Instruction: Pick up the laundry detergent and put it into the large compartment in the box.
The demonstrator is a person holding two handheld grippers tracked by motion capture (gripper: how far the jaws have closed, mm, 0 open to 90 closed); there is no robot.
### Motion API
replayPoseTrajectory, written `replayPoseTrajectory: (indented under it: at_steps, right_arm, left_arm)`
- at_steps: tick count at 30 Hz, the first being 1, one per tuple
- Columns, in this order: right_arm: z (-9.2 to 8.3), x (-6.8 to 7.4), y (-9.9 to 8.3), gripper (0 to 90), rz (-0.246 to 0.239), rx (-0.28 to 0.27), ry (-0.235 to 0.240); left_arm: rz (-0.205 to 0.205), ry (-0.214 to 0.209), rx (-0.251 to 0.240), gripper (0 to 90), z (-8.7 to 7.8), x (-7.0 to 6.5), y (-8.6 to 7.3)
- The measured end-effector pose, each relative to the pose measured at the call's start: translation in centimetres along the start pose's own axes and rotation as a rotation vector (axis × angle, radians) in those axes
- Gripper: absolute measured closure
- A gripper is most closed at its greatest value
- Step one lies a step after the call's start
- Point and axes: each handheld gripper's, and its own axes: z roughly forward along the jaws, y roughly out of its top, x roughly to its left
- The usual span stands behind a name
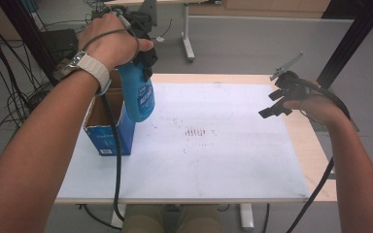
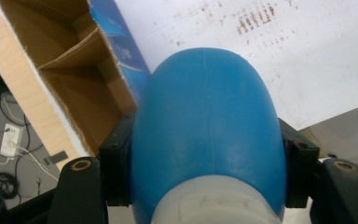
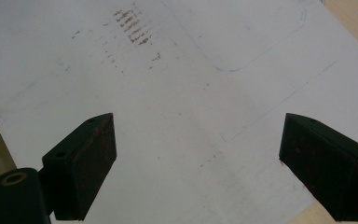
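A blue plastic spray bottle (image 1: 139, 94) hangs above the table's left side, just right of an open cardboard box (image 1: 108, 127). My left gripper (image 1: 143, 58) is shut on the bottle near its top. In the left gripper view the bottle's body (image 2: 207, 135) fills the space between the two black pads (image 2: 116, 172), pointing down toward the box's brown inside (image 2: 81, 88). At the table's right edge my right gripper (image 1: 277, 103) hovers open, nothing between its pads (image 3: 86, 161).
A white sheet (image 1: 209, 145) covers the wooden tabletop and carries a patch of reddish-brown marks (image 1: 196, 132), the marks (image 3: 130, 28) lying ahead of the right gripper. Cables and table legs crowd the floor behind. A black cable (image 1: 116, 160) trails from the left gripper.
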Motion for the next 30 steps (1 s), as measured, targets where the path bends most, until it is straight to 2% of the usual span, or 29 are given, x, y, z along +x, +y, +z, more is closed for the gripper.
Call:
replayPoseTrajectory:
  at_steps: [4,9,17,23,27,30]
  right_arm:
    - [0.1,0.0,0.1,11.1,-0.002,-0.001,0.002]
    - [0.3,-0.2,0.4,11.1,-0.007,-0.001,0.006]
    - [0.5,-0.3,0.9,11.1,-0.017,-0.003,0.010]
    - [0.5,-0.3,1.1,11.2,-0.019,-0.003,0.012]
    - [0.6,-0.3,1.0,11.1,-0.017,-0.006,0.014]
    - [0.6,-0.4,1.0,11.1,-0.014,-0.005,0.013]
  left_arm:
    - [-0.030,0.015,-0.002,37.1,-0.6,0.5,-0.3]
    - [-0.071,0.019,-0.009,37.2,-1.5,1.7,-0.8]
    - [-0.124,0.023,-0.019,37.2,-2.3,2.9,-1.5]
    - [-0.150,0.015,-0.029,37.2,-2.5,3.6,-1.8]
    - [-0.163,0.024,-0.030,37.2,-2.7,3.8,-1.9]
    - [-0.187,0.019,-0.035,37.2,-2.8,4.3,-2.0]
